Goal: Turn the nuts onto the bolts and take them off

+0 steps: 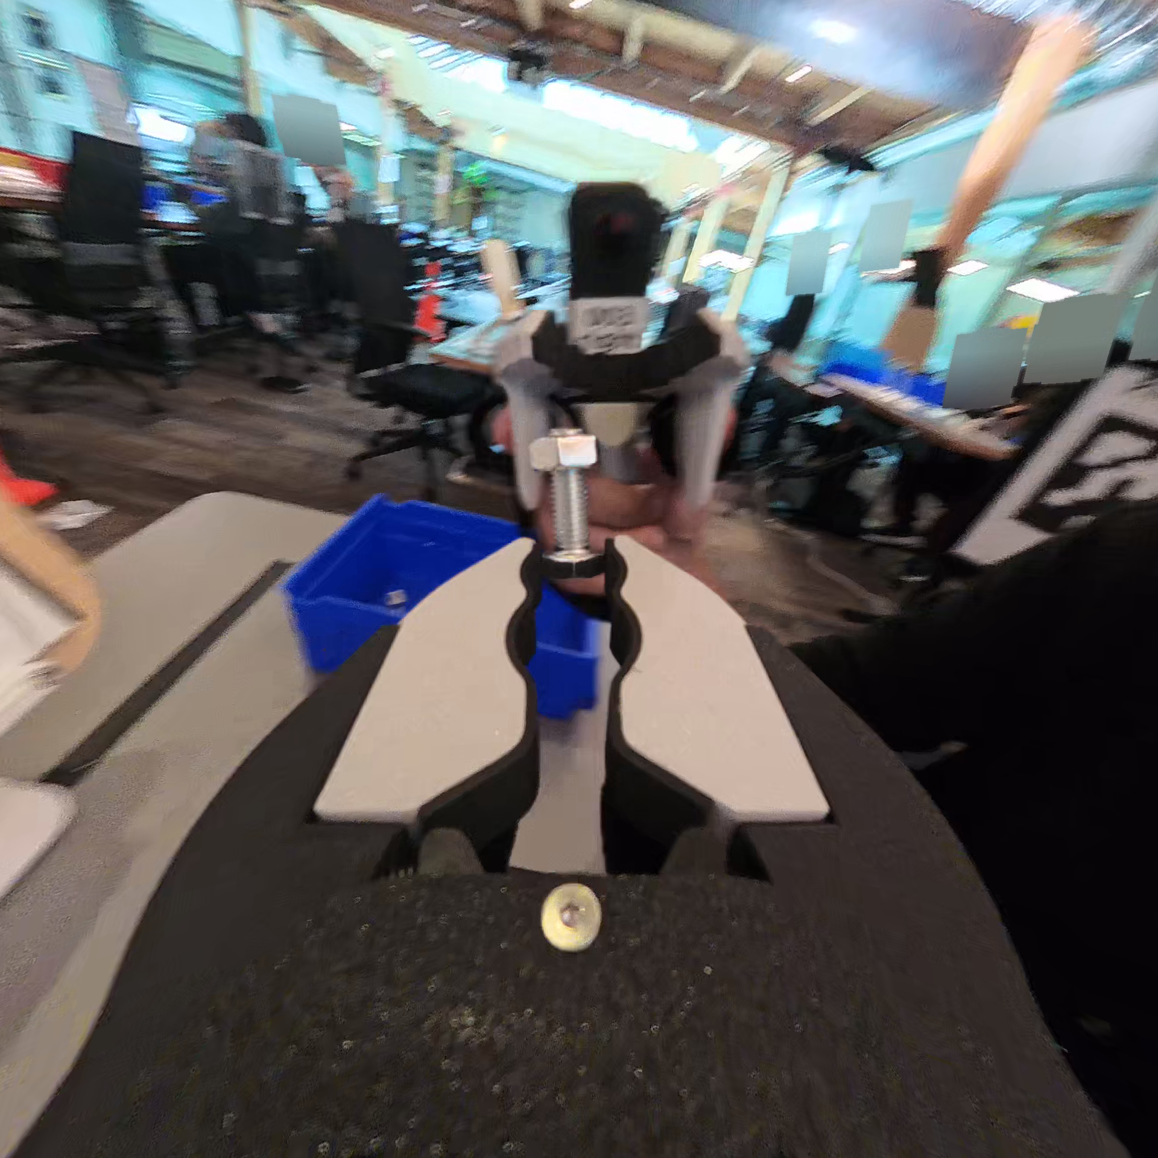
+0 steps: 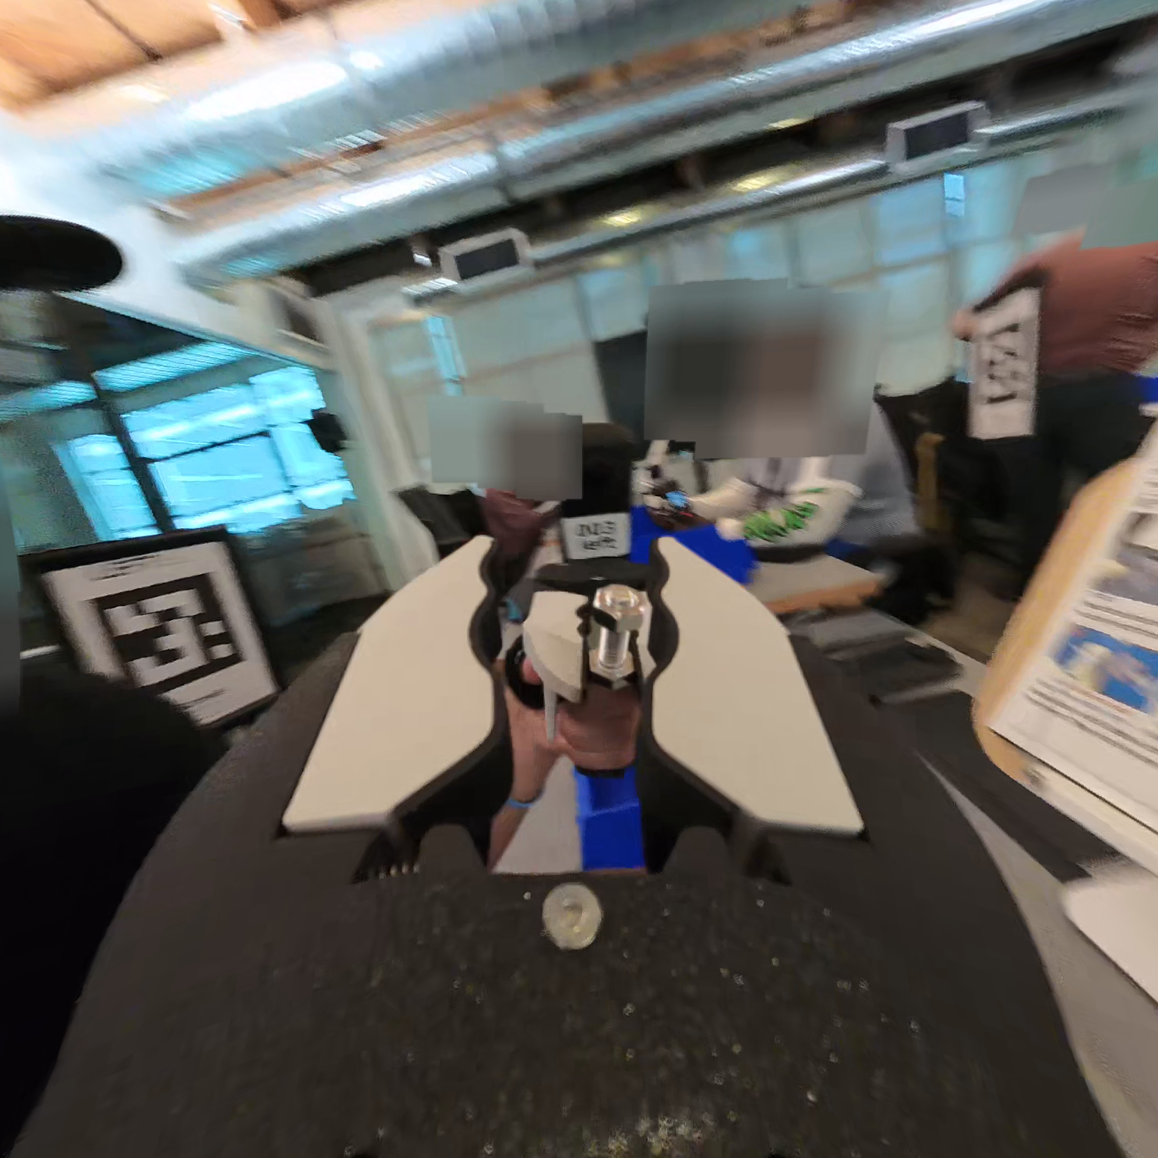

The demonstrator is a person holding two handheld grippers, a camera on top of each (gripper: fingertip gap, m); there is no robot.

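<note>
Left gripper (image 1: pixel 573 561) fingers clenched on silver threaded steel bolt's (image 1: pixel 569 501) head, shank upright; right gripper (image 2: pixel 573 558) fingers released, flanking silver hex nut (image 1: pixel 563 452) atop.

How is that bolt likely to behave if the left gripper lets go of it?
The bolt looks like solid metal, so probably stiff and heavy for its size. The left gripper pinches only its head, with the nut at the far end, so it may tip. Its round shank would likely roll.

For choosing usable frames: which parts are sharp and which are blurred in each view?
Left wrist view: bolt and nut fairly sharp, blue bin and room smeared. Right wrist view: bolt readable, room and ceiling streaked by motion.
</note>
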